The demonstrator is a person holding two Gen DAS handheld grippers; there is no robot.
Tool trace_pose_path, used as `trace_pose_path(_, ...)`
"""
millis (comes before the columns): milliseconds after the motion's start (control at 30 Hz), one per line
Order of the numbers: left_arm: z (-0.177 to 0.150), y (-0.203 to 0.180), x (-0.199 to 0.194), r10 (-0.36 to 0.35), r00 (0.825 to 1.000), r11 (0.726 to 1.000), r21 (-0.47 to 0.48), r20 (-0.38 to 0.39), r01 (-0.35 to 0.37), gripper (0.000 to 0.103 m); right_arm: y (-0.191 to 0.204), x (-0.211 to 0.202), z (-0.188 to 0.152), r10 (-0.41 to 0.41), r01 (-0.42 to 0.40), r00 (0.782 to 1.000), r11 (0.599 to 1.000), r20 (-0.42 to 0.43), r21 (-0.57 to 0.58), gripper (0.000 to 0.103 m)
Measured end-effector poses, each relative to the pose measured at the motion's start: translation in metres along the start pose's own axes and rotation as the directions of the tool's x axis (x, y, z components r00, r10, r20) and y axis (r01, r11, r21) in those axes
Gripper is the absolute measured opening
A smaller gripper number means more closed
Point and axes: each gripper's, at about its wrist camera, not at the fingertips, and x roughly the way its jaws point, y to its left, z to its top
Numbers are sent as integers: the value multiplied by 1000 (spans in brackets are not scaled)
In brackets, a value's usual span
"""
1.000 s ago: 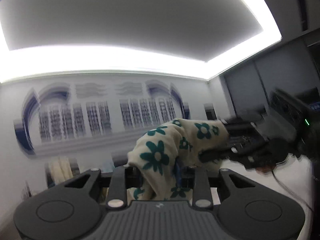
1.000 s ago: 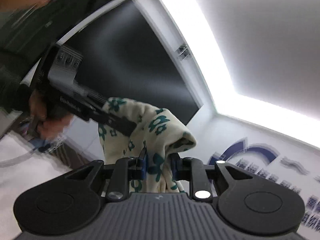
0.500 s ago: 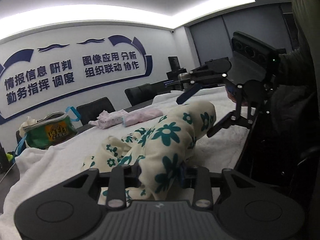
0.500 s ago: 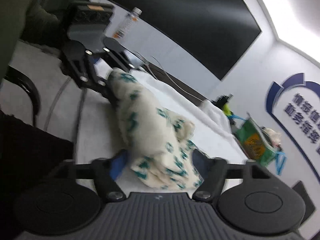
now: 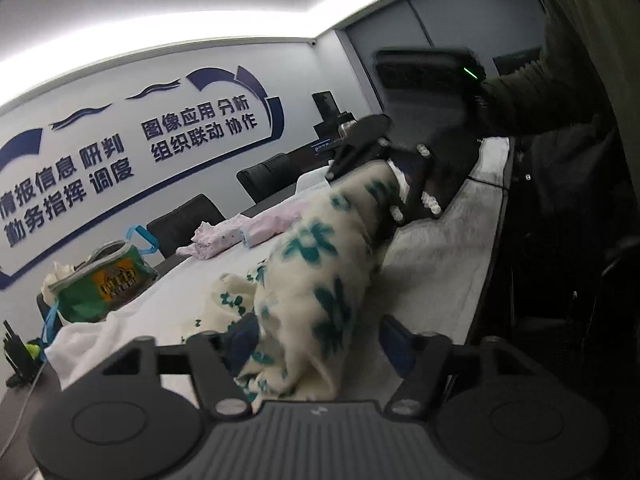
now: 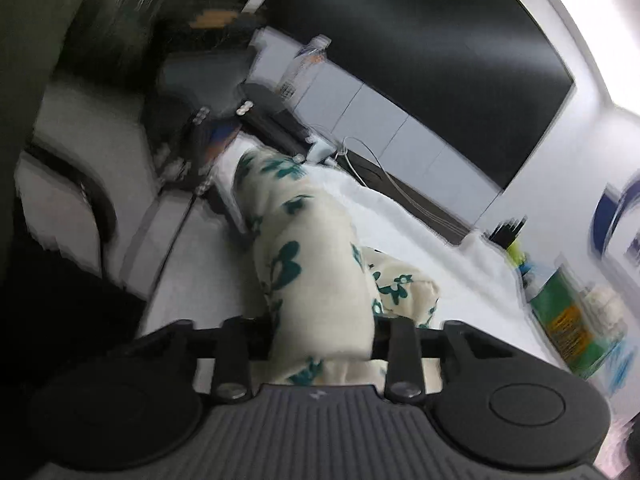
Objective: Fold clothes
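left gripper (image 5: 316, 344): jaws just opened | right gripper (image 6: 320, 340): jaws just closed

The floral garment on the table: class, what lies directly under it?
Under the floral garment is the white cloth that covers the table. The table top itself is hidden by that cloth, and anything beneath the garment's bunched folds cannot be seen.

a cream garment (image 5: 316, 280) is showing teal flowers at centre frame; pale pink clothes (image 5: 240, 232) are lying behind, and a green bag (image 5: 100, 280) with an orange label is sitting at left.
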Motion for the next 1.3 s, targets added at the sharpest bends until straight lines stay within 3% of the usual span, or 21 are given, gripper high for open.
trace_pose_path(67,0,5,4,6,1000,1000,-23,1,-6,69,-19,-6,-2,47,-49,999,993,19,111,21)
trace_pose_path(133,1,11,8,-15,1000,998,-60,12,16,69,-20,-11,-4,103,-106,994,984,34,144,20)
trace_pose_path(233,2,17,12,-107,994,988,-106,24,109,54,-14,-27,-6,186,-195,980,964,65,183,19)
trace_pose_path(300,4,10,14,-146,989,984,-97,24,148,49,-8,-35,-8,187,-195,981,964,57,180,19)
trace_pose_path(433,3,-7,24,-88,996,995,-44,31,90,59,1,-37,-13,171,-177,984,965,47,195,20)
trace_pose_path(533,4,-14,28,-88,996,996,10,28,88,43,4,-36,-8,165,-163,986,971,2,177,26)
trace_pose_path(633,5,-27,26,-15,1000,998,69,25,13,37,-12,-54,-3,217,-212,976,950,5,227,38)
trace_pose_path(733,0,-52,25,77,997,980,184,19,-79,34,-50,-86,-10,265,-318,947,855,182,410,45)
trace_pose_path(800,-6,-68,25,117,993,957,264,30,-121,34,-78,-101,-19,146,-301,941,773,304,558,63)
trace_pose_path(833,-9,-75,26,143,989,943,298,39,-148,33,-89,-101,-21,81,-269,947,731,311,628,75)
trace_pose_path(900,-9,-80,28,172,984,934,311,43,-176,32,-101,-80,-19,-2,-150,980,652,200,743,76)
trace_pose_path(967,-10,-85,31,200,979,923,325,49,-204,31,-109,-56,-15,-46,-49,995,583,93,811,74)
trace_pose_path(1100,-14,-96,36,241,968,885,395,69,-249,30,-101,0,-2,10,-7,1000,522,2,853,71)
trace_pose_path(1233,-12,-97,42,250,966,879,401,72,-257,28,-93,43,6,68,-8,997,490,-29,872,69)
trace_pose_path(1300,-11,-98,44,253,965,876,406,74,-261,28,-87,57,8,78,26,994,498,-74,867,54)
